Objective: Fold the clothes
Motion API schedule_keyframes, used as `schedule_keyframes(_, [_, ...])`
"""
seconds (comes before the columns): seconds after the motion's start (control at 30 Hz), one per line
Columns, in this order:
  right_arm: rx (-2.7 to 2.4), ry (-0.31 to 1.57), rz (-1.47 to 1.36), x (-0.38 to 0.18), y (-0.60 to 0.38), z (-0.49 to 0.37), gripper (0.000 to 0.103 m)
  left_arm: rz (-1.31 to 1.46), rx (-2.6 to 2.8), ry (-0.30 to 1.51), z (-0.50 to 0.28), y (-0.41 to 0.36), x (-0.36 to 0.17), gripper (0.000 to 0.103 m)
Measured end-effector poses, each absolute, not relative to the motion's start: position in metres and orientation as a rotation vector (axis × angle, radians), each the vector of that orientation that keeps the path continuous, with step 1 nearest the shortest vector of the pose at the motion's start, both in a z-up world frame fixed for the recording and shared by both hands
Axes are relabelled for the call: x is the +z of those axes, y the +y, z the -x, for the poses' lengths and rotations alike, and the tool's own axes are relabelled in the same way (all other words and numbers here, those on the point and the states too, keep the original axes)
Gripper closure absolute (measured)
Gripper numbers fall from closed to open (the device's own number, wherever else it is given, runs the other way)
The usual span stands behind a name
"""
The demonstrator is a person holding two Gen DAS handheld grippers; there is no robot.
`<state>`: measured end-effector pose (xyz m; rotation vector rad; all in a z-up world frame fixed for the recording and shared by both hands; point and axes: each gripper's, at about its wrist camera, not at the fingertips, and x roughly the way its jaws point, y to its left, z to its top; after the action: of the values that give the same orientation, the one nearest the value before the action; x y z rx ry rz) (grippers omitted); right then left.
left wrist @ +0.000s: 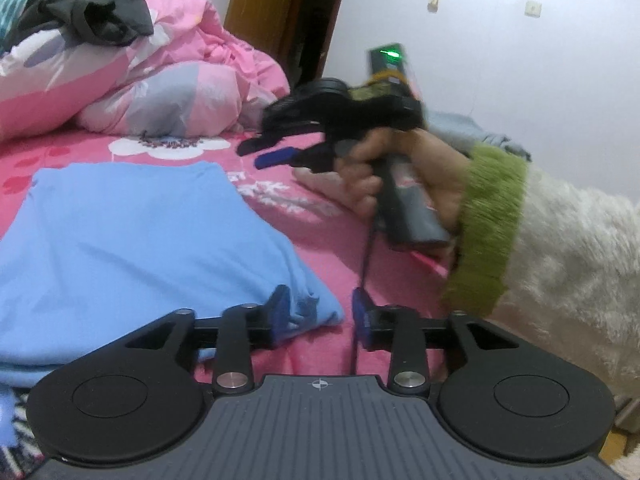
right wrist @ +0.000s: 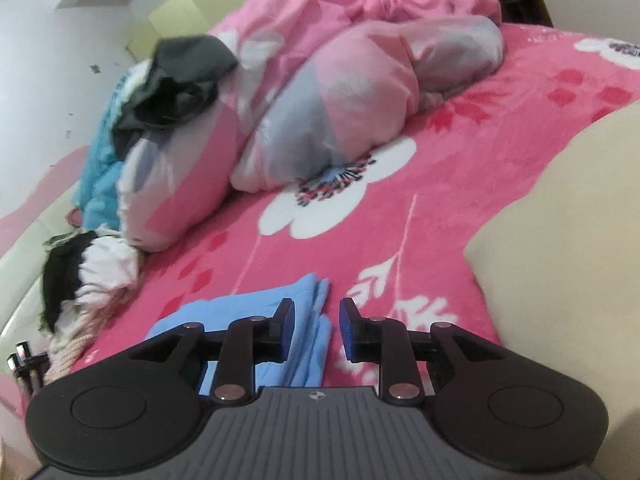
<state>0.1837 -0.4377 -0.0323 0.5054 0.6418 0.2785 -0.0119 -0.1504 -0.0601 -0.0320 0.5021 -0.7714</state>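
Blue shirt (left wrist: 120,240) flat on bed (left wrist: 328,240). Left hand-held gripper (left wrist: 320,312) open, corner between fingers, ungripped. Right hand-held gripper (right wrist: 316,328) open, empty, just above shirt's edge.

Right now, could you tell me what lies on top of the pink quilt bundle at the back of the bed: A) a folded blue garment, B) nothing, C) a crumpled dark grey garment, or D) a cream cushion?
C: a crumpled dark grey garment sits on the pink quilt, while the folded blue garment lies flat on the bedspread.
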Motion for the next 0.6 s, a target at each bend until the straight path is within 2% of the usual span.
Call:
schedule_keyframes(0.07, [0.311, 0.641, -0.490, -0.023, -0.440, -0.162, 0.077, 0.027, -0.762, 0.485, 0.020, -0.142, -0.056, 0.060])
schedule_keyframes(0.27, [0.429, 0.671, -0.473, -0.014, -0.434, -0.081, 0.077, 0.046, -0.616, 0.453, 0.030, -0.099, -0.044, 0.056])
schedule_keyframes(0.43, [0.451, 0.660, -0.424, -0.019, -0.414, -0.024, 0.077, 0.105, -0.448, 0.427, 0.025, -0.064, -0.039, 0.056])
schedule_keyframes(0.6, [0.442, 0.643, -0.293, -0.027, -0.385, -0.005, 0.077, 0.155, -0.306, 0.427, 0.016, -0.035, -0.039, 0.056])
